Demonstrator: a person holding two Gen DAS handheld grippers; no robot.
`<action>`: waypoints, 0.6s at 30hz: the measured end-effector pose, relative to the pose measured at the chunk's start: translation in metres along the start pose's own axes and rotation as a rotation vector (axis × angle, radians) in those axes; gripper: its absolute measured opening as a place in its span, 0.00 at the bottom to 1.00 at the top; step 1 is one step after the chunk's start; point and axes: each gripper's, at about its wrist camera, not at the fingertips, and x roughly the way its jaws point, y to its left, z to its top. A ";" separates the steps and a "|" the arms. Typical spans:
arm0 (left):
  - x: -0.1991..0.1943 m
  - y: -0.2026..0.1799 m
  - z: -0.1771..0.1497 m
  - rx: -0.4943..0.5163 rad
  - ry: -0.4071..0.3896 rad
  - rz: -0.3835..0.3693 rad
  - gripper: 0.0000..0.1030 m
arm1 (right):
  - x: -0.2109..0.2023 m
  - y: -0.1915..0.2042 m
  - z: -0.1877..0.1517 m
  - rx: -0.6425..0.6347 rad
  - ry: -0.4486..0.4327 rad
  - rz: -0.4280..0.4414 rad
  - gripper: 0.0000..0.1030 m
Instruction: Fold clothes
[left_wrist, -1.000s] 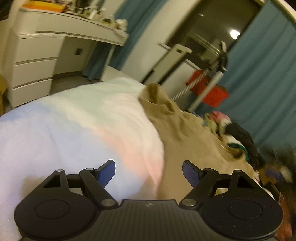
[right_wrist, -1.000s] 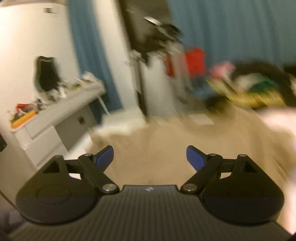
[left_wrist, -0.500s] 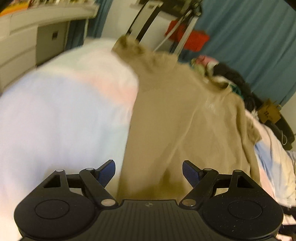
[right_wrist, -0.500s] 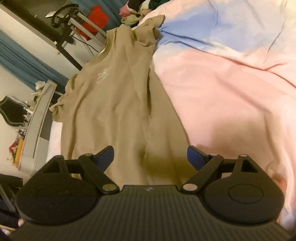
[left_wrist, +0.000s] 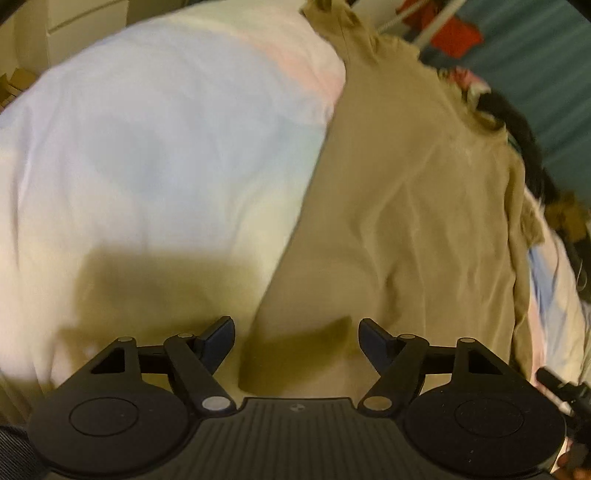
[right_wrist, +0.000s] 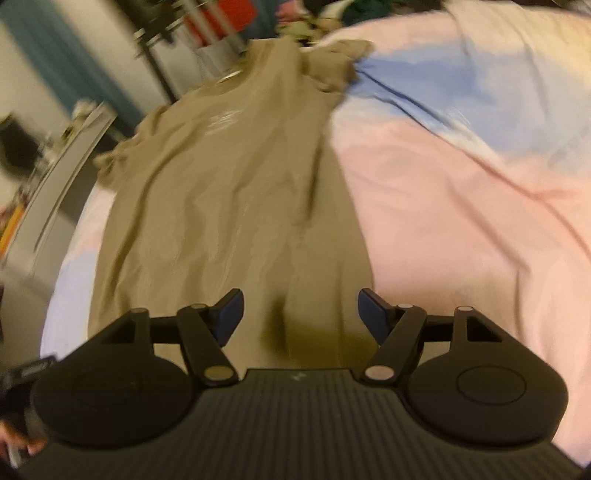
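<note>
- My left claw (left_wrist: 296, 338), jaws spread and just narrowing, hovers over the tan shirt's (left_wrist: 406, 206) left hem edge.
- My right claw (right_wrist: 297, 314), likewise spread and narrowing, grips nothing; the shirt (right_wrist: 229, 192) stretches ahead on the pastel duvet (right_wrist: 461, 192).

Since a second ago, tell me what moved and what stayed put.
Both grippers swung down from facing the room onto the near end of the tan shirt. The left gripper and right gripper have just been closing a little, but the pads are not yet pressing on the cloth below them. The shirt lies spread on the pastel duvet as before; nothing was grasped or released.
</note>
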 end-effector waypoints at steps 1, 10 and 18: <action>0.002 0.001 0.000 -0.003 0.013 0.006 0.67 | -0.004 0.004 0.002 -0.049 0.017 -0.002 0.69; 0.004 0.006 0.002 0.003 0.016 0.017 0.18 | 0.024 0.010 0.001 -0.195 0.296 0.006 0.68; -0.024 0.019 -0.001 0.032 -0.009 -0.033 0.04 | 0.030 0.035 -0.007 -0.347 0.320 -0.103 0.05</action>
